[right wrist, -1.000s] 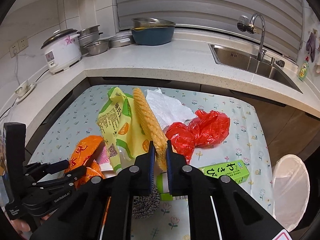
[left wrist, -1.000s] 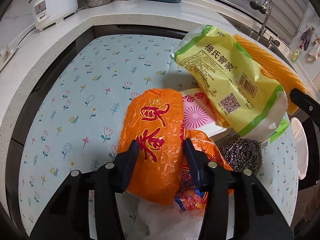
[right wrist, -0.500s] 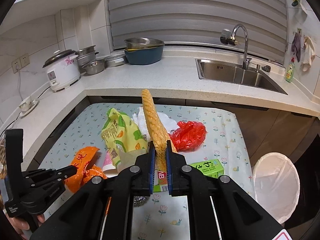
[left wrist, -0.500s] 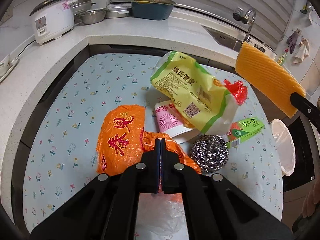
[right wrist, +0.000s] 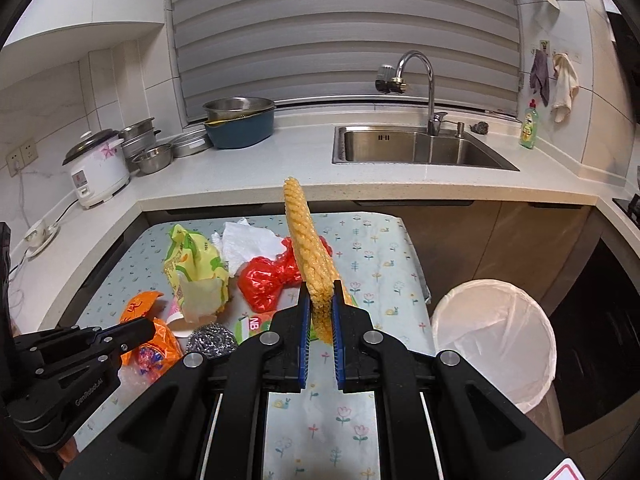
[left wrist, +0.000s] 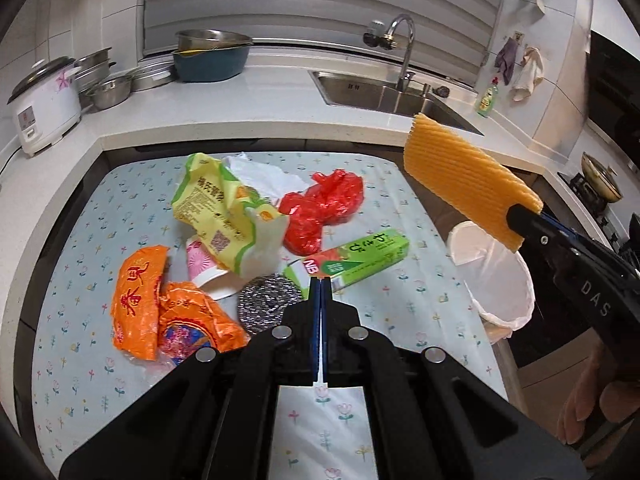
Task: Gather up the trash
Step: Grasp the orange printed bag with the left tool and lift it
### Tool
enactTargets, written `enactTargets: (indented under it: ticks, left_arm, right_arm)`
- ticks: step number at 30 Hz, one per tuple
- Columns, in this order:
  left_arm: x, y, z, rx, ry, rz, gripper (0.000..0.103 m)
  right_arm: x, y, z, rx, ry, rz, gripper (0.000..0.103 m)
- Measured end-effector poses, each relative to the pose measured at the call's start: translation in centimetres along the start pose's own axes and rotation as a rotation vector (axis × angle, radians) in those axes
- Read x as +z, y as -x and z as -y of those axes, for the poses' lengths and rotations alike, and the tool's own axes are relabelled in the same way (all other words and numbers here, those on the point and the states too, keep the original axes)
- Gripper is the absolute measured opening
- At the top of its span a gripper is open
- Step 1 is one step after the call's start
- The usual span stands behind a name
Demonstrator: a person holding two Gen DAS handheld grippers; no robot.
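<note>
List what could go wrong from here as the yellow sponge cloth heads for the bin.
1. The right gripper pinches only the bottom end of the yellow sponge cloth; it could slip out before reaching the white-lined bin.
2. The cloth sticks out far beyond the fingers and may catch the bin rim or land outside.
3. The left gripper hangs shut and empty just above the steel scourer and green wasabi box; it might knock them.

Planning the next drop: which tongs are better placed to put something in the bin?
Right. The right tongs already grip the sponge, raised beside the lined bin. The left tongs are shut on nothing, over the table.
</note>
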State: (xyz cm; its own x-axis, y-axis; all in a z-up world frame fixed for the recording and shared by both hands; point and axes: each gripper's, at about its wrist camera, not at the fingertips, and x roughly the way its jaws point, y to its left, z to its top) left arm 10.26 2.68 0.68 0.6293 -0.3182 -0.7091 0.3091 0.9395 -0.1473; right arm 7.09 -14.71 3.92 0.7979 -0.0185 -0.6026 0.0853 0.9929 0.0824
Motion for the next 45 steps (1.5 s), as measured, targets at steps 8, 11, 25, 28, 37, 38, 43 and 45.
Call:
enactTargets:
  ticks: [8, 11, 25, 28, 37, 38, 43, 45]
  left_arm:
    - [-0.5, -1.1, -3.7, 0.095, 0.1, -0.052, 0.04]
    - [-1.4, -1.2, -7.8, 0.196, 0.161, -0.049, 0.073]
    - [-5.6, -7.0, -17.7, 0.232, 0.224, -0.24, 0.059]
    - [-5.9, -7.8, -17.9, 0.204, 0.227, -0.256, 0.037]
    - [-4.6, -4.8, -16.1, 0.169, 0.208, -0.162, 0.02]
    - [-4.4, -4.3, -15.8, 0.164, 0.206, -0.152, 0.02]
    - [-2.6, -1.8, -12.4, 0.119, 0.167, -0.088, 0.02]
    - [-1.9, -1.0, -10.6, 0.097, 0.142, -0.067, 0.02]
  right_arm:
    - [-1.3, 0.0, 1.3, -0.006, -0.008, -0.025, 0.009]
    - [-1.7, -0.6, 0.5, 0.008, 0.003, -0.037, 0.009]
    - [-2.7, -2.9, -3.0, 0.029, 0.033, -0.088, 0.009]
    - [-2.7, -2.9, -3.2, 0.025, 0.037, -0.09, 0.009]
    - [-2.7, -2.1, -2.9, 0.029, 0.028, -0.077, 0.009]
    - [-2.7, -1.9, -2.7, 0.03, 0.026, -0.074, 0.009]
    - [-2.8, -0.8, -1.5, 0.028, 0.004, -0.058, 0.009]
    - [-3.0, -0.4, -0.7, 0.026, -0.01, -0.052, 0.009]
